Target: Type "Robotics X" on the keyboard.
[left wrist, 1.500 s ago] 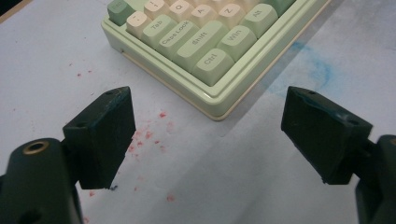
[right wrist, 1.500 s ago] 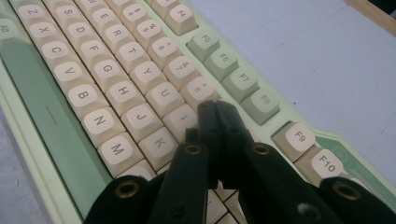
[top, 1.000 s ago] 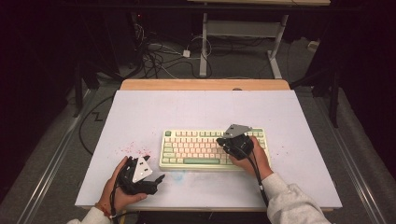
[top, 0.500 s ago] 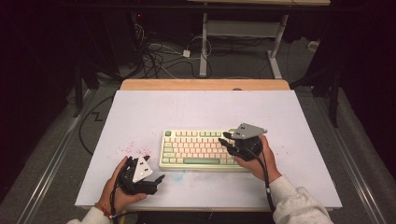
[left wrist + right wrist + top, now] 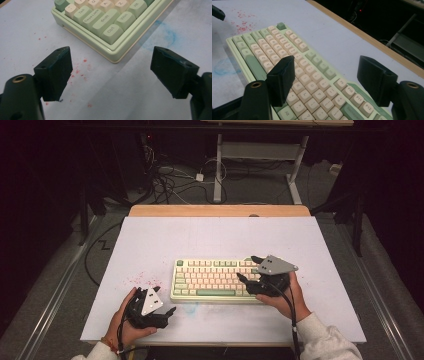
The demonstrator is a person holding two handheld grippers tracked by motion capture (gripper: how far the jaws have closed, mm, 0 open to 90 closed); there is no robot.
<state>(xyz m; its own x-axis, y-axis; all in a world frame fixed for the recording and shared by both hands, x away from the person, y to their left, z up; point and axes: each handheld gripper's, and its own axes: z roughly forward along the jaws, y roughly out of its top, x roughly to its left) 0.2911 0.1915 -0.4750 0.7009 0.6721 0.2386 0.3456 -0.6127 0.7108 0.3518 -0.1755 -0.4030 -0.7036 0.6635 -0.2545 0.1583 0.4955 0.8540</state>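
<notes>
Green and cream keyboard (image 5: 215, 280) flat on white table (image 5: 150, 240).
Pale green case, cream letter keys, green outer keys. Right gripper (image 5: 252, 270) over its right end, fingers just opening, empty; left gripper (image 5: 167, 302) near front-left corner, fingers apart, empty.

Both grippers, left (image 5: 162, 302) and right (image 5: 248, 269), were matte black with blocky jaws, grey three-cornered plates on top, trailing black cables; sleeves looked pale grey.
</notes>
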